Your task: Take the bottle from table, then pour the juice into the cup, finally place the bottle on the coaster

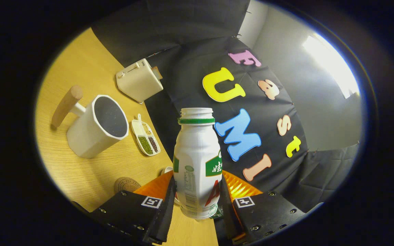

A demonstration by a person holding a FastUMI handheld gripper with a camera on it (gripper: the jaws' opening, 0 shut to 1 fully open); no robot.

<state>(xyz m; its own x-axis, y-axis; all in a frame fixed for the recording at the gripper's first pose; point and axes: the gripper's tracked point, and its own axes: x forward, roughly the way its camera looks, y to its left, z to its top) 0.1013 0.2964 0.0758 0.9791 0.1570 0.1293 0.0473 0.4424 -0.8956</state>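
Furthest left on the light wooden bench (80, 68) stands the white faceted cup with a wooden peg handle (96, 128), its dark inside looking empty as far as can be told. Behind it, near the booth wall, sits a cream toaster (139, 81). Just right of the cup lies a small white divided dish of green, brown and pale beans (145, 136). Nearer the fingers, on the bench just ahead of the left one, lies the round brown cork coaster (127, 184), bare. Beside it, a small white rounded thing peeps out by the left finger; what it is cannot be told.

Next comes the gripper (197, 201), its fingers clamped on the lower body of the white plastic bottle with a green neck ring and green label (197, 164), one pressing each side. The bottle is uncapped, and the whole view is tilted, so the bottle seems lifted clear of the bench.

By this reckoning the taking is done. The pour looks not yet done: the bottle's mouth is right of the cup and well apart from it. After it comes setting the bottle on the coaster.
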